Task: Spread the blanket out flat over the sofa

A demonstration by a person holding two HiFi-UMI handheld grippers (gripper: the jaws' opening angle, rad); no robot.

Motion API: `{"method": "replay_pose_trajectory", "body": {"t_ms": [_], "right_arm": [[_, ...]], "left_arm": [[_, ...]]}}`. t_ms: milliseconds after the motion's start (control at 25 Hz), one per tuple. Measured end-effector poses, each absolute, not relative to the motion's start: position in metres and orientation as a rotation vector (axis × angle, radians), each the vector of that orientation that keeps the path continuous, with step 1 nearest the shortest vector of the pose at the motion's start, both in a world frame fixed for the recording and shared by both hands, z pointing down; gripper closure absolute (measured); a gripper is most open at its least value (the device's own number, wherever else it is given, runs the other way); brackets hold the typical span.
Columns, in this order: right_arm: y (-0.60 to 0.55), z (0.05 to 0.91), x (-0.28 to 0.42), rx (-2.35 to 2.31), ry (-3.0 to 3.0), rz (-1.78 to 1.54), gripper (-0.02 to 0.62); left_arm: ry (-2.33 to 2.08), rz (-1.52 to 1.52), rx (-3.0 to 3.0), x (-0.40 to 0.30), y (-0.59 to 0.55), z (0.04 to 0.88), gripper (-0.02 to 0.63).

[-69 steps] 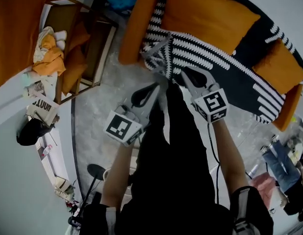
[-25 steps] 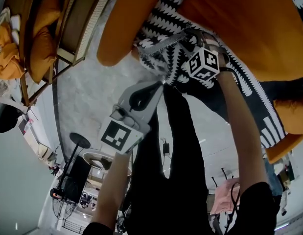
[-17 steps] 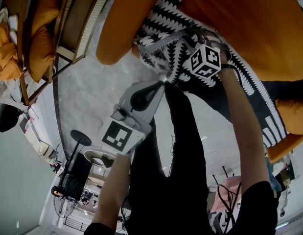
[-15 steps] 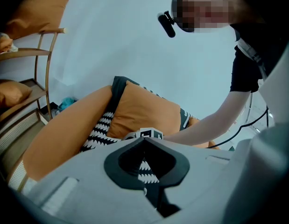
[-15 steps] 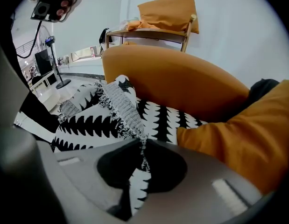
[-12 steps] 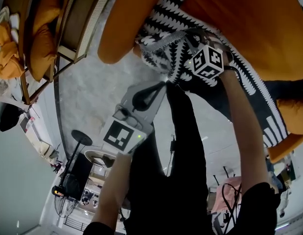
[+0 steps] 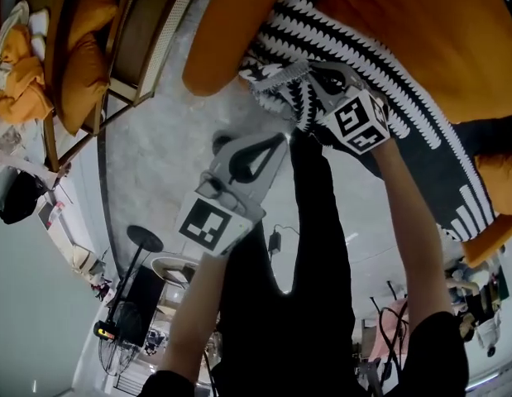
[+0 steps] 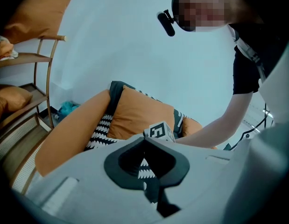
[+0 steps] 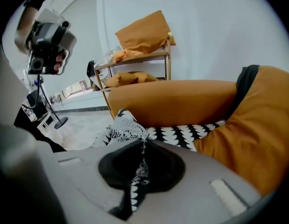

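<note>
A black-and-white patterned blanket lies rumpled on the orange sofa, between the armrest and a big seat cushion. My right gripper is at the blanket's bunched front corner, its jaws closing tight with fabric between them. In the right gripper view that fold runs down through the jaws of the right gripper. My left gripper hovers just below the corner, shut and holding nothing. In the left gripper view, the left gripper points at the blanket.
A wooden shelf rack with orange cushions and bundled cloth stands to the left of the sofa. A round-based stand and a black bag are on the grey floor further left. The person's dark trouser legs fill the lower middle.
The right gripper reached the blanket's corner and its jaws closed on the fabric. The left gripper rose a little toward the corner. The head view shifted slightly.
</note>
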State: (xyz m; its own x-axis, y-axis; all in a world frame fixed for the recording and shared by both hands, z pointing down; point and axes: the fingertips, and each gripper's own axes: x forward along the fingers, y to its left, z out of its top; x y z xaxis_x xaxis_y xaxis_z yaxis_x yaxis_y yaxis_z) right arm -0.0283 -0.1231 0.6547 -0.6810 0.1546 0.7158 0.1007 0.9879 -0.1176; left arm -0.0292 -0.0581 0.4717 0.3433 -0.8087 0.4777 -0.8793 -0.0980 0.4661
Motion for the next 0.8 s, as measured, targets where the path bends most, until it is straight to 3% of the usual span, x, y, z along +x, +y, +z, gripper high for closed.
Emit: {"method": "replay_pose_trajectory", "body": {"t_ms": [800], "right_arm": [[0.058,0.639,-0.111,0.058,-2.306,0.413,0.588]], "left_arm": [[-1.314,0.140,2.134,-0.122,0.081,0.454,0.597]]}}
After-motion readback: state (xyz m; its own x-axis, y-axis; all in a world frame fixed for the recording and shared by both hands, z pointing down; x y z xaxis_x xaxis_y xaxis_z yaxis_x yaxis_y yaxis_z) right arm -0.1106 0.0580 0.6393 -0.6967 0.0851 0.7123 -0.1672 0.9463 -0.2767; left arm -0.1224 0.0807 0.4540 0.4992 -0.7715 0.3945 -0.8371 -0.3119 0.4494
